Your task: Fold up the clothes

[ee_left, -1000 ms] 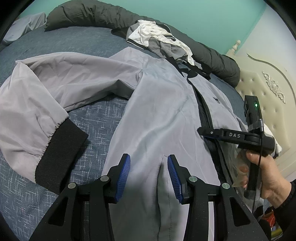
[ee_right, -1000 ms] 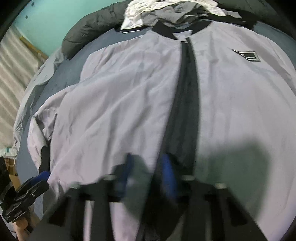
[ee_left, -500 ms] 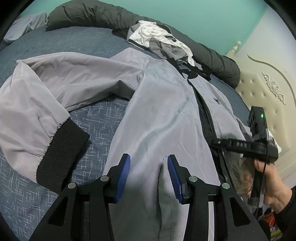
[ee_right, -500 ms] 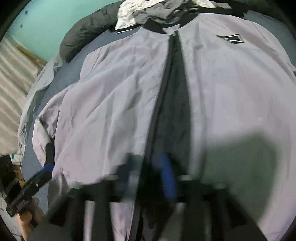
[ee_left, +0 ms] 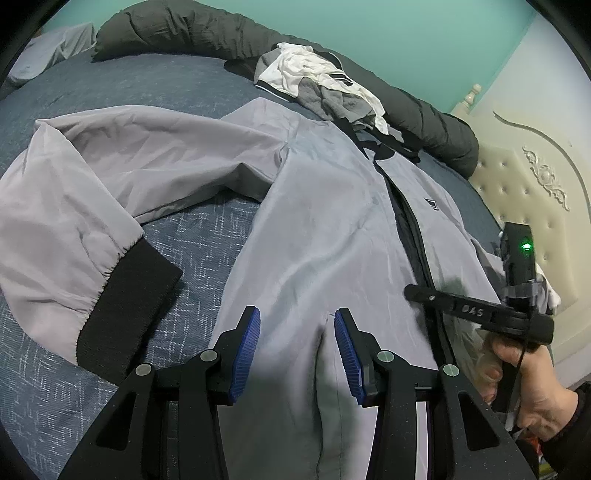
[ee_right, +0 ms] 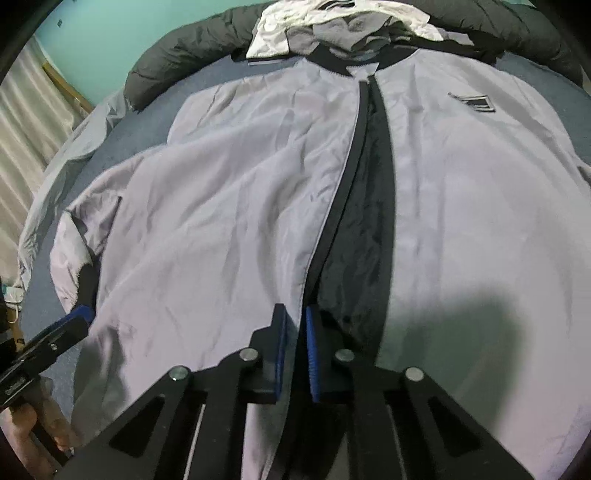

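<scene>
- Across a blue-grey bedspread (ee_left: 184, 236) lies the grey jacket (ee_left: 332, 236), front up, collar at the far end, hem nearest the cameras.
- Left wrist view only: one sleeve (ee_left: 110, 177) thrown out to the left, its black cuff (ee_left: 125, 299) flat on the bedspread; a cream tufted headboard (ee_left: 517, 206) at far right; a hand (ee_left: 532, 380) gripping the handle of the other tool.
- Right wrist view only: the open front seen straight on — dark lining (ee_right: 362, 206) showing between the two grey panels, black collar (ee_right: 354, 61) at the far end.
- Both views: a heap of white and grey clothes (ee_left: 321, 81) past the collar, dark duvet (ee_left: 192, 29) behind it.
- Writing: "DAS" in raised letters on the right tool's arm, left wrist view. Chest badge (ee_right: 472, 101) on the jacket — lettering too small to read.
- Left gripper (ee_left: 297, 350): blue pads part open, a raised fold of hem fabric between them; contact with the pads not clear.
- Right gripper (ee_right: 295, 354): jaws have just been closing, now nearly together on the jacket's front edge at the hem.
</scene>
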Demonstrator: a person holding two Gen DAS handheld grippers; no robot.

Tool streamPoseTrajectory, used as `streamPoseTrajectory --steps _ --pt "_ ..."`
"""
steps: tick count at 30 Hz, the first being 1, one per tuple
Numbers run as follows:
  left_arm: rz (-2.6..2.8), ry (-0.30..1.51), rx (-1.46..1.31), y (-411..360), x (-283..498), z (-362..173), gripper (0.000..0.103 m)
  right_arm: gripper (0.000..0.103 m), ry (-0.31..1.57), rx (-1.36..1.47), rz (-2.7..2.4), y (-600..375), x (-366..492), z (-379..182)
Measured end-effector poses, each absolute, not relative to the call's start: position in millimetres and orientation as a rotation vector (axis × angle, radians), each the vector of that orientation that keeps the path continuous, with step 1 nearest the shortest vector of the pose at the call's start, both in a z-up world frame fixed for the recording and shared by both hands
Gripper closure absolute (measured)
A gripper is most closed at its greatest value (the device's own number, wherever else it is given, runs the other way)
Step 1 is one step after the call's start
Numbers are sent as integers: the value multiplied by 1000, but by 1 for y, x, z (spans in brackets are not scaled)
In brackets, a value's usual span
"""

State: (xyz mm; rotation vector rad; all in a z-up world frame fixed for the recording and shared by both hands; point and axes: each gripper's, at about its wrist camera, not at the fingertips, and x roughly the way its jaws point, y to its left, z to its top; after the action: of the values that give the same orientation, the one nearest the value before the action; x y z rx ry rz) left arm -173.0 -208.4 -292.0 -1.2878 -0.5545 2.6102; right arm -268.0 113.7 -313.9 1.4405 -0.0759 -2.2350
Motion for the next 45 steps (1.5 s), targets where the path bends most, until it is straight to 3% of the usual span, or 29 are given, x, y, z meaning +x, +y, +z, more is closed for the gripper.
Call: streamPoseTrajectory --steps 9,13,20,34,36,40,45 --pt "2615 -558 -1283 -213 -170 -290 57 95 -60 1482 -2258 134 -282 -315" --pt "2611 -551 -1297 -215 -168 -291 57 87 -15 1442 -2265 126 -278 -314" --pt "2595 -555 -1335 -223 -160 -293 50 80 -160 1343 -2313 150 -261 -295" --pt "2492 -654 -1427 -234 -135 -322 52 72 -355 1203 -2286 166 -190 -295" --pt "2491 -652 -1425 -233 -133 -322 62 72 -334 1195 -2283 162 -190 -299" --pt "2481 -675 -1414 -234 -130 -322 99 72 -327 1193 -2273 162 -192 -303" --pt "2522 -657 -1423 -237 -125 -320 99 72 -331 1174 -2296 169 -196 -299"
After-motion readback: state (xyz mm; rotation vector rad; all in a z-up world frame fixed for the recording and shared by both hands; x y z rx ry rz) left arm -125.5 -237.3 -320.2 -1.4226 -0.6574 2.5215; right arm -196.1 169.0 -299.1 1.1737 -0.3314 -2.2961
